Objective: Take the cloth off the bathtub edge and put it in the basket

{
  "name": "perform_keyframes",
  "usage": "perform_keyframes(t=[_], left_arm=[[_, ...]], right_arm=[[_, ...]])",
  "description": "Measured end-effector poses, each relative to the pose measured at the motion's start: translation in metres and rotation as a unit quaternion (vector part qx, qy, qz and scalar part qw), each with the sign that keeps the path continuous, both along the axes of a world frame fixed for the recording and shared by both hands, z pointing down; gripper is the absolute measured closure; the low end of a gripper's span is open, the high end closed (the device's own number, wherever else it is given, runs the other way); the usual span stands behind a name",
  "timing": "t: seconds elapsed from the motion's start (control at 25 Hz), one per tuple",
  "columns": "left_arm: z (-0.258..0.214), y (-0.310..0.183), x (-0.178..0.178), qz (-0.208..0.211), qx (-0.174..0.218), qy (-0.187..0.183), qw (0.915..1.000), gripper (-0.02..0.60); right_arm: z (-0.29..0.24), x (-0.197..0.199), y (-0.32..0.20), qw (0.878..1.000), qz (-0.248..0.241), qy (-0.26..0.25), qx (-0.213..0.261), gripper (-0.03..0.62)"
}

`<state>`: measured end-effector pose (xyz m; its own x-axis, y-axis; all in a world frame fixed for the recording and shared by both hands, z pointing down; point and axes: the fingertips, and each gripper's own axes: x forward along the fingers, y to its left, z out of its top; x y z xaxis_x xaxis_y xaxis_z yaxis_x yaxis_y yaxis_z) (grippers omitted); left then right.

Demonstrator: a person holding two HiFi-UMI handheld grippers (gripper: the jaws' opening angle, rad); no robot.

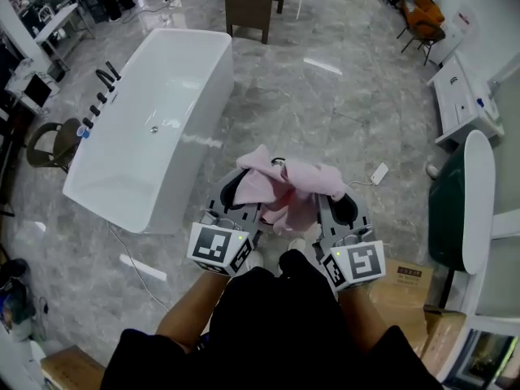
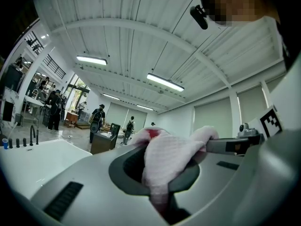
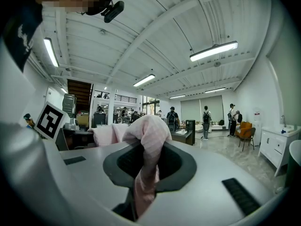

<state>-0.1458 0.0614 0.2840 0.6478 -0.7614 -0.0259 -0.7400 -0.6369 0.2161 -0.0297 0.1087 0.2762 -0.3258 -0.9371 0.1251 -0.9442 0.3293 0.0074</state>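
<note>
Left gripper (image 1: 234, 189) and right gripper (image 1: 344, 205) both pinch the pink cloth (image 1: 286, 184); I'd grip tight while carrying, no basket visible.

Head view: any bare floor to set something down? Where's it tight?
Free: the floor between the bathtub and the white cabinet, below the dark desk; the bathtub's basin is bare too. Crowded: lower right, with a cardboard box and a power strip; a cable lies by the bathtub's near corner.
</note>
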Motion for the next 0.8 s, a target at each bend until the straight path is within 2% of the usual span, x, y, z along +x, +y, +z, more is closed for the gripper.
perform_keyframes(t=[0.36, 0.8], left_arm=[[0.002, -0.025, 0.019, -0.014, 0.003, -0.005, 0.9999, 0.537], [0.017, -0.073, 0.045, -0.028, -0.021, -0.022, 0.9991, 0.537]], right_arm=[[0.005, 0.006, -0.033, 1.000, -0.021, -0.008, 0.005, 0.533], [0.016, 0.034, -0.085, 0.999, -0.037, -0.021, -0.015, 0.533]])
